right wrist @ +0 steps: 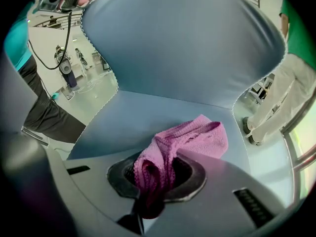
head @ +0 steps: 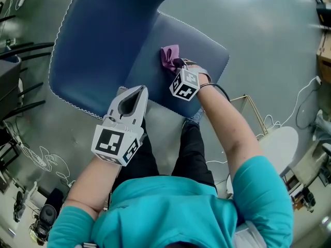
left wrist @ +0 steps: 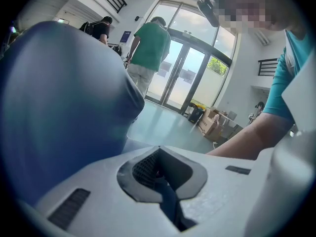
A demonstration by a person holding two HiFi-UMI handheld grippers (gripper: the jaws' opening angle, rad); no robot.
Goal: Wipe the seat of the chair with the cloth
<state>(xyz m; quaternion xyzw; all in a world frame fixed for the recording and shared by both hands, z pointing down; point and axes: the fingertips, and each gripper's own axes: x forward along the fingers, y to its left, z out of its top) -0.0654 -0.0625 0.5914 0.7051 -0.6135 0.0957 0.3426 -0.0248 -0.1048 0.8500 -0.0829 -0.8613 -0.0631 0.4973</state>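
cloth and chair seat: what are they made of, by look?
The cloth looks like pink microfibre or terry: fuzzy looped nap, soft folds. The chair seat looks like blue-grey vinyl or faux leather, smooth, matte, with pale zigzag stitching along its edge; fabric can't be ruled out.

Ahead of the right claw the backrest rises like a wall. Bare seat lies open on both its sides. The same backrest crowds the left claw on its left, with open floor ahead.
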